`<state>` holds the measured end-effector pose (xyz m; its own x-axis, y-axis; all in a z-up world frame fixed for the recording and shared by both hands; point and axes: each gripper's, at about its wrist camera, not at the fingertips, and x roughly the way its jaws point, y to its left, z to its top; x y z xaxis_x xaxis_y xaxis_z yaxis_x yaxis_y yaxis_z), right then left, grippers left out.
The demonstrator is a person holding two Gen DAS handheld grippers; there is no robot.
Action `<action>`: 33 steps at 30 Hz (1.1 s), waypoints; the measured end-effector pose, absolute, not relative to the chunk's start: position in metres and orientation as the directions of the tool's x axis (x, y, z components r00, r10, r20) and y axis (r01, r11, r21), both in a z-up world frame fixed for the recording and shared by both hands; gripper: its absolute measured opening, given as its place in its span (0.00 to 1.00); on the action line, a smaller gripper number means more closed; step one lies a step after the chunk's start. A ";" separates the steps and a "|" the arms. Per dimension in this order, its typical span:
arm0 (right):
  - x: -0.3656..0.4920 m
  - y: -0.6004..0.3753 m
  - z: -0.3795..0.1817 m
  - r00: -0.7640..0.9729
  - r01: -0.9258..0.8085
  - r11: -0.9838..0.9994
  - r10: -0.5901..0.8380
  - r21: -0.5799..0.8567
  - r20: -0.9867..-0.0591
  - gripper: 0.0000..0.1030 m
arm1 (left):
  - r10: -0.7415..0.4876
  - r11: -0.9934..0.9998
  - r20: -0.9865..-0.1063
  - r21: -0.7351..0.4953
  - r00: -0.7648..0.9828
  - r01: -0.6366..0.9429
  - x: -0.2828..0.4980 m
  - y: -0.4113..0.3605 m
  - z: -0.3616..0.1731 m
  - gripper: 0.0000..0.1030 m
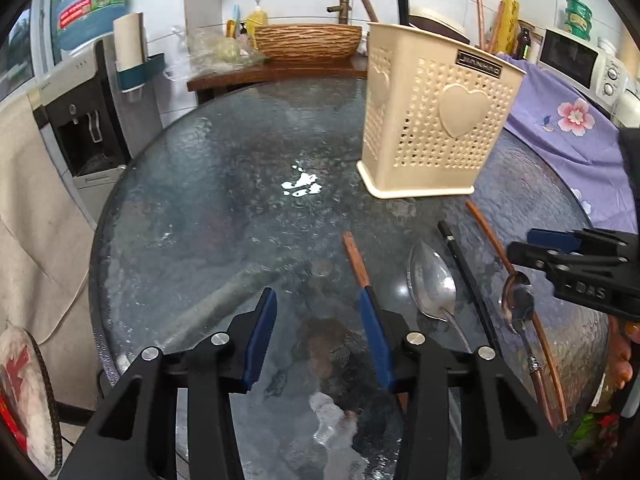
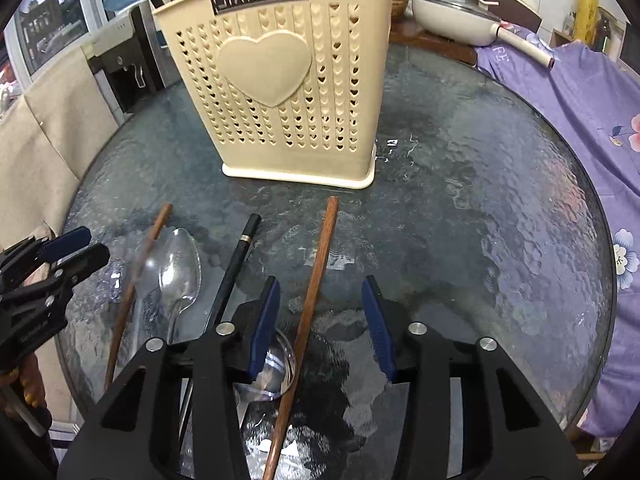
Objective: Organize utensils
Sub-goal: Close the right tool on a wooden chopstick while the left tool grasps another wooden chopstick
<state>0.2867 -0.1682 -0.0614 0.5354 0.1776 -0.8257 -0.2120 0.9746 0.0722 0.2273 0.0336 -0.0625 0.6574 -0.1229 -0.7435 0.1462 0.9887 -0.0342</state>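
A cream utensil holder (image 1: 436, 120) with a heart on its side stands on the round glass table (image 1: 224, 184); it also shows in the right wrist view (image 2: 280, 80). It holds a black and a brown chopstick. On the glass lie a brown chopstick (image 2: 312, 300), a black chopstick (image 2: 236, 264), another brown chopstick (image 2: 136, 280) and two metal spoons (image 2: 180, 268) (image 2: 276, 364). My right gripper (image 2: 320, 320) is open, low over the brown chopstick. My left gripper (image 1: 316, 328) is open and empty, beside the leftmost brown chopstick (image 1: 356, 258).
A water dispenser (image 1: 80, 128) stands left of the table. A wooden shelf with a wicker basket (image 1: 308, 40) is behind it. A purple flowered cloth (image 2: 580, 120) covers the surface to the right, with a pan (image 2: 452, 16) and a microwave (image 1: 576, 60) beyond.
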 end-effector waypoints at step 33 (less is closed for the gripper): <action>0.327 -0.140 -0.075 0.494 -0.155 0.988 0.083 0.006 -0.866 0.27 | -0.075 0.991 -0.838 -0.005 0.541 0.131 0.293 0.002 -0.082 0.33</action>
